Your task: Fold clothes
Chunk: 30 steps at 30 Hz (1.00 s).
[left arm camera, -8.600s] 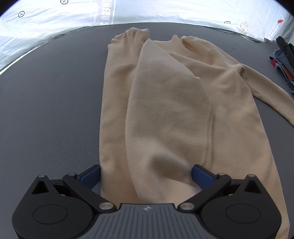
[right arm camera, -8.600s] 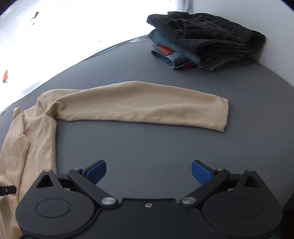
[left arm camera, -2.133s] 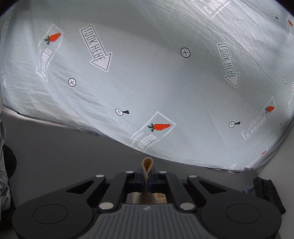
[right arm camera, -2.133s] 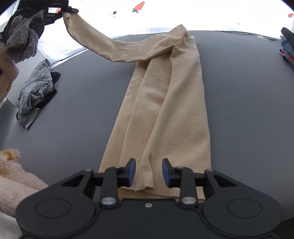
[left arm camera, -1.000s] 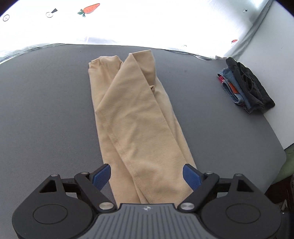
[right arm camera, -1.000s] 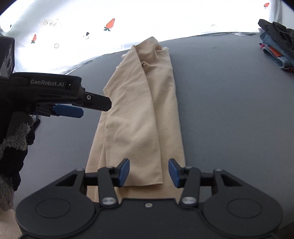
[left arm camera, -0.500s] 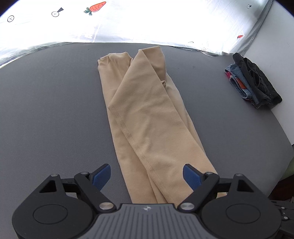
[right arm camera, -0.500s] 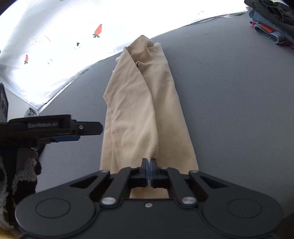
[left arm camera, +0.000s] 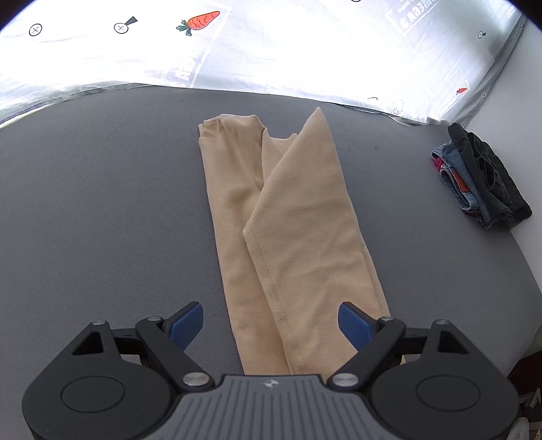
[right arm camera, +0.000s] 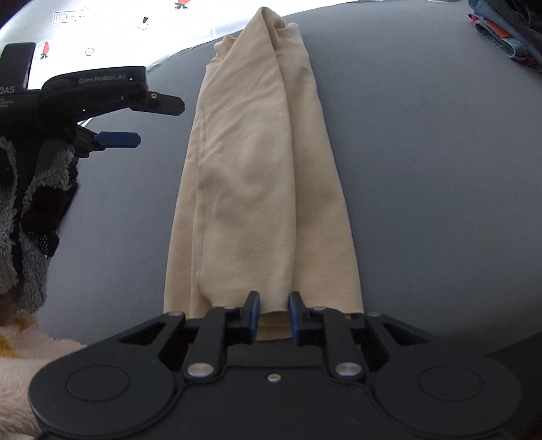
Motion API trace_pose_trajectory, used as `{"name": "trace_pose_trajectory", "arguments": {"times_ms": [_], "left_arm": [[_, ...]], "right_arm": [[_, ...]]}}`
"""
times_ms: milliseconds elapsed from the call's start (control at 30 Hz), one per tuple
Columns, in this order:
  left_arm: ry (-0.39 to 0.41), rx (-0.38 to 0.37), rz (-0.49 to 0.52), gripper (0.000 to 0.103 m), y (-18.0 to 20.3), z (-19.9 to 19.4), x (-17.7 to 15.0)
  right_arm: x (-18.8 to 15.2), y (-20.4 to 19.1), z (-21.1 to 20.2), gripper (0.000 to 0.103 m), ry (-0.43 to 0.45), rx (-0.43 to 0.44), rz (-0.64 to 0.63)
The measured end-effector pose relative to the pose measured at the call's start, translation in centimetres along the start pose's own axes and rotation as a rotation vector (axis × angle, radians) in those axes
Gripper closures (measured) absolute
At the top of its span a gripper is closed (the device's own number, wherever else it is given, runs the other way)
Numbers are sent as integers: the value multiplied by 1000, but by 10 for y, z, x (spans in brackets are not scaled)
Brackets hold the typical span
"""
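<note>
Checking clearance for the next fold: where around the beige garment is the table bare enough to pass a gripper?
Bare grey table runs left of the beige garment, and again between it and the stacked clothes at the right edge. Crowded spot: the near hem, where the right gripper straddles the cloth and the left gripper hovers open.

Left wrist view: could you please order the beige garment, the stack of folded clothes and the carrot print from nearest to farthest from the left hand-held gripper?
1. Beige garment: straight ahead, its near end between the open fingers of the left hand-held gripper.
2. Stack of folded clothes: far right, at the table's edge.
3. Carrot print: on the white sheet beyond the table, upper left.
</note>
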State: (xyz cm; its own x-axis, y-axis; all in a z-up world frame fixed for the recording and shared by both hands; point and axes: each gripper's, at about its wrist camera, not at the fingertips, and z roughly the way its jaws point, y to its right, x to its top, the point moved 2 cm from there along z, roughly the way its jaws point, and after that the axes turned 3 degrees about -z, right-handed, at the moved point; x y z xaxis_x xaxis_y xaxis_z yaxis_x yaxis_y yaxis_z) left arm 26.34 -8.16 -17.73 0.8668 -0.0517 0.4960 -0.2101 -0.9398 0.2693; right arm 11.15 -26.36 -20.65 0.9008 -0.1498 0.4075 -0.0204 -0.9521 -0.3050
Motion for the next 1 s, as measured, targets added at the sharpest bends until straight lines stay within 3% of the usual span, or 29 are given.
{"name": "trace_pose_trajectory", "arguments": {"times_ms": [33,167,367,467,667,867,1000], "left_arm": [[6,5,11,15,2,0,0],[39,15,41,8,8,-3,2],[76,21,-26,4,3,-4,11],[91,49,-49,2,0,-2,17],[89,142,-57,0,-11,16,39],[86,211,-69,0,-18,43,70],[80,236,-64,0,-26,63,91]], "right_arm": [[3,-1,-5,54,25,-4,-11],[21,6,-20,55,104,-13,-11],[55,31,-29,47,187,-18,36],[73,41,-24,24,210,-16,53],[118,50,-3,7,243,6,31],[169,55,25,2,263,-62,-42],[206,51,53,2,271,-197,-160]]}}
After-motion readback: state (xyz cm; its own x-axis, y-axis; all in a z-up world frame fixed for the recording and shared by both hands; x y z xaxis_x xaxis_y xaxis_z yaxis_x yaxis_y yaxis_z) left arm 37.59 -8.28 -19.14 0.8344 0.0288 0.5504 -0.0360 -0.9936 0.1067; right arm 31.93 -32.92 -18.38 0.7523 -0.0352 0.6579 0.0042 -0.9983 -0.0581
